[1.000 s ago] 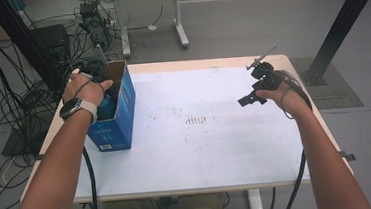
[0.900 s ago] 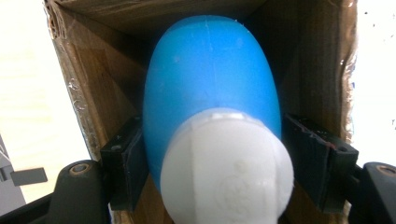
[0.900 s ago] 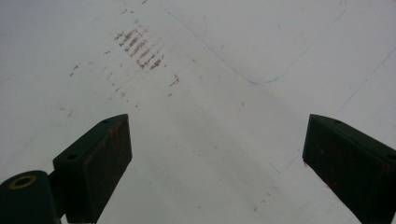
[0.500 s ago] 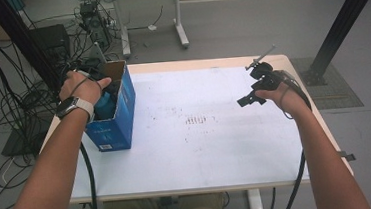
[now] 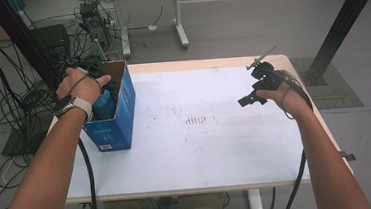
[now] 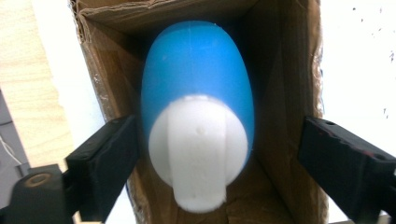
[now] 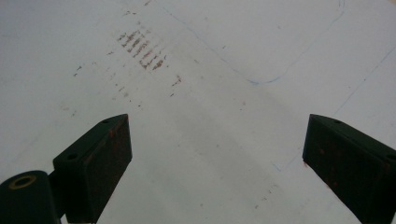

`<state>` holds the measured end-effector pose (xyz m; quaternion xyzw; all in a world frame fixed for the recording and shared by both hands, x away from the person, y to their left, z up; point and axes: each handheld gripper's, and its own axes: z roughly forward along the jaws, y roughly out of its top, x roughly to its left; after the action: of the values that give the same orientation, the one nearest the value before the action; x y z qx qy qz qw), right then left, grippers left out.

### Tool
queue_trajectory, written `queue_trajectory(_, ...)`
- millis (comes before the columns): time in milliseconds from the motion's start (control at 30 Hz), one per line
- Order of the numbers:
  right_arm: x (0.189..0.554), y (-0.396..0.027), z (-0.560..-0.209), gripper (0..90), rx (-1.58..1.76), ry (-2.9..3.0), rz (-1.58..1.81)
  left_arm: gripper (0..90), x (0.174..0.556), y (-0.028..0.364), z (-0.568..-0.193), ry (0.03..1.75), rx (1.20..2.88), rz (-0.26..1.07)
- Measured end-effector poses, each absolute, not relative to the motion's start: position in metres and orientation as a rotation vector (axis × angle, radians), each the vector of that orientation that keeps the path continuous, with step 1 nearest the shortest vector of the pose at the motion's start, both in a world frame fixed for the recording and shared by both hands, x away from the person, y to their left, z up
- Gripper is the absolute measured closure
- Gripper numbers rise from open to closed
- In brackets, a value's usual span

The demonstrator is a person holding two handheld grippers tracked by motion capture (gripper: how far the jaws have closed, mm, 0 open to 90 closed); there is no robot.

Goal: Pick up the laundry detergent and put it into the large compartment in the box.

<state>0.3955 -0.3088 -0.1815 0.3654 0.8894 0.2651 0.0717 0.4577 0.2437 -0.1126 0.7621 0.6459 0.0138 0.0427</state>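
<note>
The left gripper (image 6: 215, 154) has just been opening, releasing the blue bottle (image 6: 198, 88) inside the cardboard box (image 6: 285, 84), so placement looks done.

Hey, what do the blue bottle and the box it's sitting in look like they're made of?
The blue bottle looks like smooth matte plastic with a white plastic cap; a faint mould seam shows. The box looks like corrugated cardboard: raw brown walls inside, frayed torn rim, printed blue outside.

Blue bottle (image 6: 198, 70) with white cap (image 6: 198, 149), blue-sided brown cardboard box (image 5: 123, 109) at left, white table (image 5: 202, 148) with reddish-brown speckles (image 5: 194, 120) at centre, black grippers
</note>
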Motion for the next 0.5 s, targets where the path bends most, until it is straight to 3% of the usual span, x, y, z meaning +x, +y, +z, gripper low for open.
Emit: queue_trajectory(500,0.391,-0.309,-0.176,8.1,1.096,2.664,0.789,5.0,0.445,0.242,-0.081,1.806,2.406,0.104)
